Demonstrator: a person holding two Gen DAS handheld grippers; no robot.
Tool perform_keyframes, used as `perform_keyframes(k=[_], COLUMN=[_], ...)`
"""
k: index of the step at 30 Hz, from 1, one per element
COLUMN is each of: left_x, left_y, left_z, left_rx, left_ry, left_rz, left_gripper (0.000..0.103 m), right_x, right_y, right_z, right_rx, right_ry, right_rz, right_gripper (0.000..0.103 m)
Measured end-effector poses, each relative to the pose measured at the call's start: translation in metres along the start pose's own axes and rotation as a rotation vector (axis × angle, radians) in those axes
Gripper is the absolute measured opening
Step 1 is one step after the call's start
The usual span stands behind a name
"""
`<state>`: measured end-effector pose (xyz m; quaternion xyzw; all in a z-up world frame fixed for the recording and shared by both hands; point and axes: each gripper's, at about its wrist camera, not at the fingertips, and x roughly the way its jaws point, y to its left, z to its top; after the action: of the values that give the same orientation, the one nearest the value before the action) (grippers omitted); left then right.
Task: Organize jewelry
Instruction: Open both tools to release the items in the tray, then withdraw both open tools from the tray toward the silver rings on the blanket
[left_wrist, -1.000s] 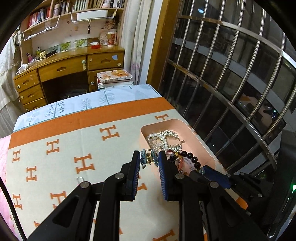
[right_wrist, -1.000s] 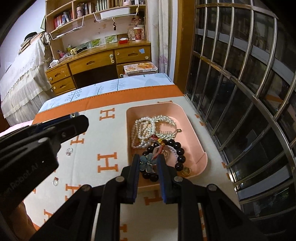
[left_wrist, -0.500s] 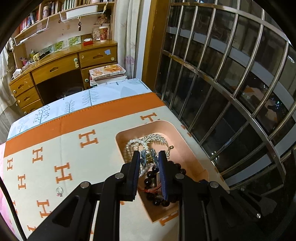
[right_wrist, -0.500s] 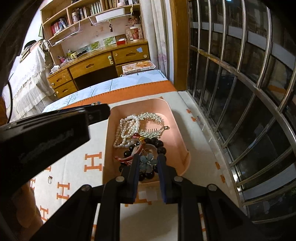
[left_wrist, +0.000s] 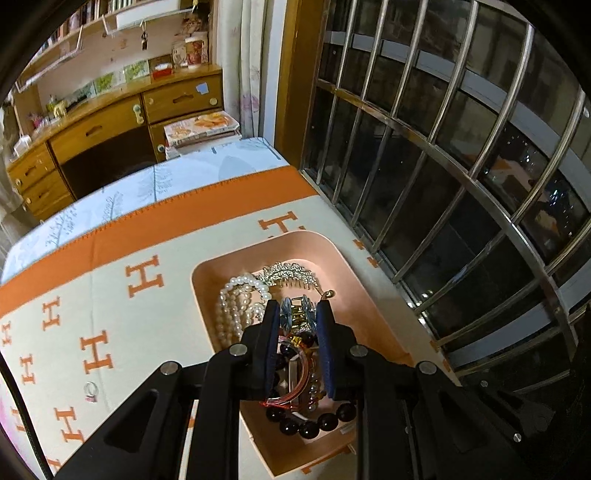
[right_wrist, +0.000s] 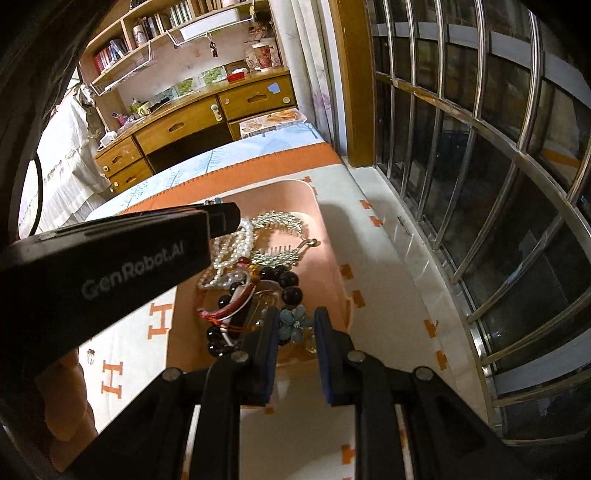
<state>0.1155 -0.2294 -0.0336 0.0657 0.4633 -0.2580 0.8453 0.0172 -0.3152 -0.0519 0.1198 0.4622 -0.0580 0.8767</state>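
- Left wrist view: a pink tray (left_wrist: 354, 273) is seen on a cream blanket (left_wrist: 122, 317) patterned with orange H letters, close to the barred window (left_wrist: 461, 177).
- The left gripper (left_wrist: 297, 317) is held over the middle of the tray, its jaws nearly closed on a blue flower hair clip (left_wrist: 296, 314) that is pinched between the pads.
- Inside the tray, a pearl necklace (left_wrist: 236, 306) is laid along the wall farthest from the window, a rhinestone comb (left_wrist: 291, 271) toward the far end, and a dark bead bracelet (left_wrist: 314, 424) at the near end.
- A small ring (left_wrist: 90, 390) is left on the blanket, well apart from the tray, on the side away from the window.
- Right wrist view: the right gripper (right_wrist: 295, 325) is held over the near end of the tray (right_wrist: 328, 251), its jaws narrowly parted and pressed on a blue flower ornament (right_wrist: 293, 321).
- The left gripper's body (right_wrist: 110, 266) is seen crossing the tray's side away from the window, above the pearl necklace (right_wrist: 229, 254).
- The dark bead bracelet (right_wrist: 284, 284) and rhinestone comb (right_wrist: 277, 221) are seen beyond the ornament, inside the tray.
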Motion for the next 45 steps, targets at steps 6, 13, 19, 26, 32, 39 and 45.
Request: perform_keyframes(k=[6, 13, 19, 26, 32, 39, 45], left_x=[0.011, 0.011, -0.012, -0.049, -0.069, -0.09, -0.115], left_y=[0.018, 0.029, 0.034, 0.052, 0.079, 0.101, 0.118], left_z=[-0.001, -0.002, -0.003, -0.016, -0.039, -0.062, -0.076], left_rx=[-0.06, -0.1, -0.113, -0.128, -0.173, -0.191, -0.199], left_ry=[0.031, 0.043, -0.047, -0.122, -0.126, -0.131, -0.185], left_rz=[-0.136, -0.186, -0.14, -0.062, -0.004, 0.053, 0.107], left_gripper=[0.018, 0.024, 0.078, 0.08, 0.081, 0.081, 0.081], right_x=[-0.004, -0.002, 0.001, -0.002, -0.012, -0.024, -0.029], right_y=[-0.001, 0.004, 0.015, 0.022, 0.031, 0.058, 0.095], right_z=[0.002, 0.004, 0.004, -0.001, -0.008, -0.012, -0.02], right_rx=[-0.006, -0.015, -0.05, -0.044, -0.023, -0.045, -0.119], right_ry=[-0.014, -0.01, 0.024, 0.015, -0.018, -0.047, -0.045], right_rz=[0.007, 0.026, 0.036, 0.055, 0.057, 0.079, 0.087], right_gripper=[0.019, 0.019, 0.02, 0.024, 0.024, 0.024, 0.024])
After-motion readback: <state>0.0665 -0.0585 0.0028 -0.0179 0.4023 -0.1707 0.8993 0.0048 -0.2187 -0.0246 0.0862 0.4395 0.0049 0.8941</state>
